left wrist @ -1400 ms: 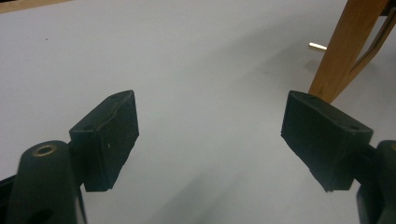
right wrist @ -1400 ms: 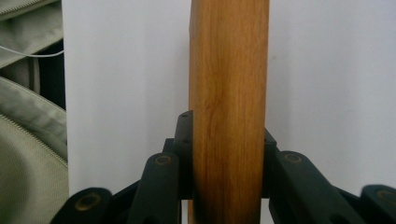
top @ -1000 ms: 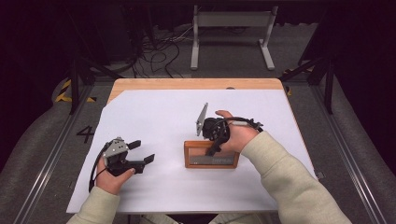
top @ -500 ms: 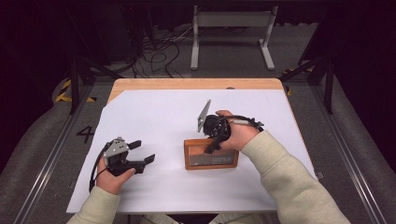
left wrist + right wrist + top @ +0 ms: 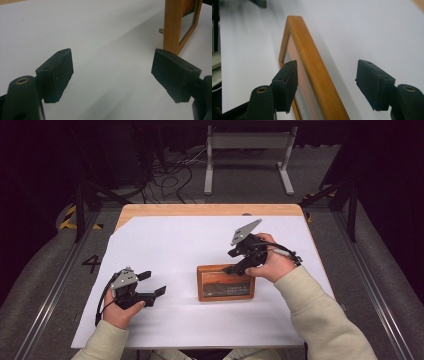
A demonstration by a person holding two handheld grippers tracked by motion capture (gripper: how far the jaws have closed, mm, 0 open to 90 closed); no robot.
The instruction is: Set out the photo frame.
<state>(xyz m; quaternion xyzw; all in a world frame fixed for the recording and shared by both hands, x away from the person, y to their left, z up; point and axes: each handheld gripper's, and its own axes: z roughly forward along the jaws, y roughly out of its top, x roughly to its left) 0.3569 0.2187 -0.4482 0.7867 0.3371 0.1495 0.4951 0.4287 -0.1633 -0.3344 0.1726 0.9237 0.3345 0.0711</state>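
Observation:
A wooden picture frame (image 5: 225, 282) with a reddish picture stands mid-table on the white sheet (image 5: 170, 245). My right gripper (image 5: 232, 261) hovers at the frame's upper right corner. Its jaws have just been opening. In the right gripper view the frame's top rail (image 5: 312, 55) runs between the jaws of the right gripper (image 5: 327, 80), and the pads are clear of it. My left gripper (image 5: 152, 283) rests open on the sheet to the left of the frame. In the left gripper view the left gripper (image 5: 112, 72) has nothing between its jaws, and the frame's side edge (image 5: 172, 25) stands ahead on the right.
The white sheet covers most of the wooden table (image 5: 210, 210). A small brass peg (image 5: 161, 30) sticks out behind the frame. Beyond the table's far edge are cables (image 5: 170, 175) and a metal stand (image 5: 247, 155) on the floor.
The right gripper has drawn back to the right and slightly up from the frame's top edge, and its jaws have spread. The frame and the left gripper have stayed put.

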